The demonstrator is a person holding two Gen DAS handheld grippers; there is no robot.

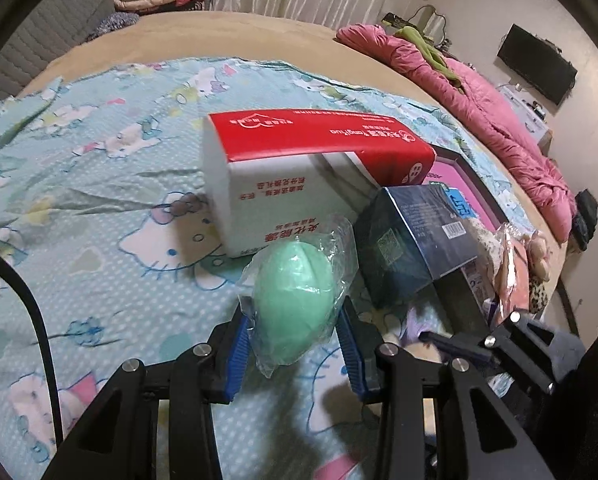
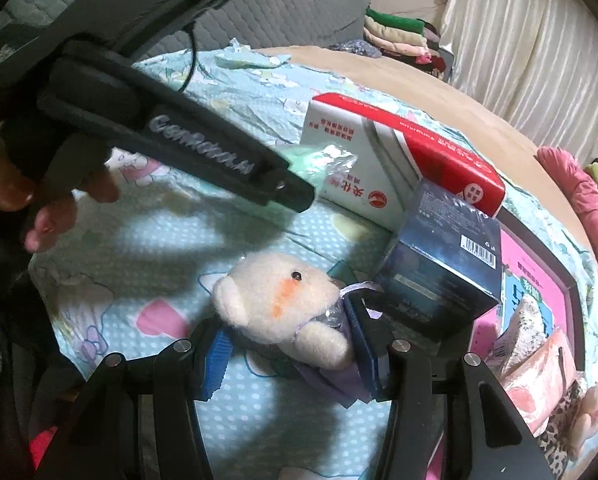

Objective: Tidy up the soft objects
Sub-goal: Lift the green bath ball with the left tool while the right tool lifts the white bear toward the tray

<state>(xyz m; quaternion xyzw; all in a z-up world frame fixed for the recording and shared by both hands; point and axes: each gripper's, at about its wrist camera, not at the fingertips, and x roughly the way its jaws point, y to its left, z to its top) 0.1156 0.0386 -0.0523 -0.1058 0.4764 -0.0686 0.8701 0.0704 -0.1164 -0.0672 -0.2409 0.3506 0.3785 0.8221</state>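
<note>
While each claw [image 1: 295, 320] [image 2: 287, 340] clamps a toy, a cartoon-print sheet [image 1: 99, 200] covers the curtained room's bed.

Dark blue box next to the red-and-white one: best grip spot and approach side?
Grip the dark blue box across its two upright side faces, near the top, coming from above. It stands tilted, leaning on the red-and-white box, and its top face with the barcode is exposed. The flat parallel sides suit the jaws; the glossy wrap looks slippery, so probably squeeze firmly.
</note>
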